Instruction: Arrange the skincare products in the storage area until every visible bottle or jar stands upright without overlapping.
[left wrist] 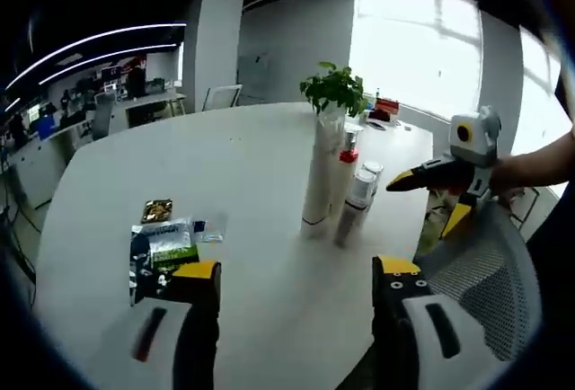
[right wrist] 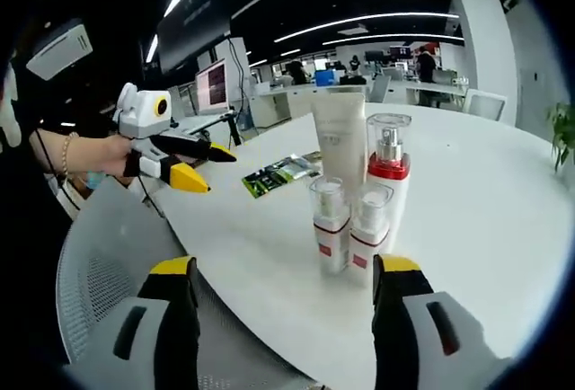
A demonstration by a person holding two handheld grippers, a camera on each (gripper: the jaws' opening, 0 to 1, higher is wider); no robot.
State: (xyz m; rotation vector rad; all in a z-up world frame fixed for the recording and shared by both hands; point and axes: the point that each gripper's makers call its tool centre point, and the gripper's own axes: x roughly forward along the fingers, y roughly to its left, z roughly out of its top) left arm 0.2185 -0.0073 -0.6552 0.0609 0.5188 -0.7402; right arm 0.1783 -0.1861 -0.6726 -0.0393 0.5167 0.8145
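I judged the arranging essentially done: the tall white tube [right wrist: 341, 138], pump bottle [right wrist: 389, 170] and two small bottles [right wrist: 330, 224] stood upright together on the white table [right wrist: 476, 210]. My left gripper [left wrist: 296, 278] and right gripper [right wrist: 283, 273] hung wide apart, holding nothing. Only some flat sachets [left wrist: 162, 246] lay well apart from them.

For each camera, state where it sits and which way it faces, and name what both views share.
Left gripper view: rides the left gripper, facing across the round white table toward the windows; the right gripper enters, held by a hand.
Right gripper view: rides the right gripper, facing the office interior; the left gripper enters.
Shared: the table, the cluster of white upright skincare bottles, the green sachets, the grey mesh chair.
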